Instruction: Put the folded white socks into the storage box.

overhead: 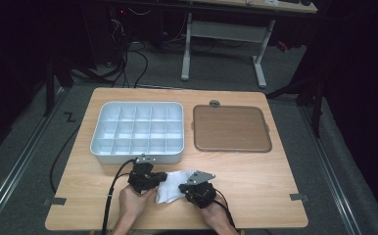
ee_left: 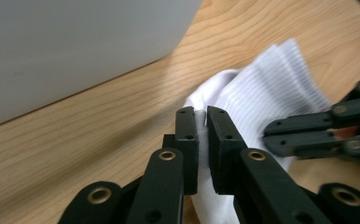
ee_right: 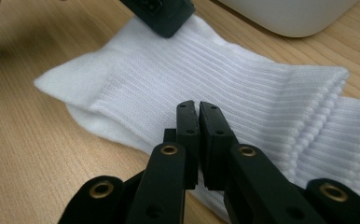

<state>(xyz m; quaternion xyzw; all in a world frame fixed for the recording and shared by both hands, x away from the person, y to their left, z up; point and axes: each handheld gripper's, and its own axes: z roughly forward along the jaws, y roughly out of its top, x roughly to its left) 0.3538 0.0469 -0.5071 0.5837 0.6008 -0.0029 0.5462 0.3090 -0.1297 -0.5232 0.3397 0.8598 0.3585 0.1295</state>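
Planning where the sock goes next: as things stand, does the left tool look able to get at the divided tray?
Probably yes. The tray sits just beyond the left tool with bare table between, but that tool is shut on the sock, so the sock would come along.

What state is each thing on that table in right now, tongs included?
White sock: lying flat on the table, pinched at both ends.
Left tongs: shut on the sock's fabric.
Right tongs: shut on the sock's ribbed part.
Compartment tray: open, its cells empty.
Brown lid: off, lying flat beside the tray.
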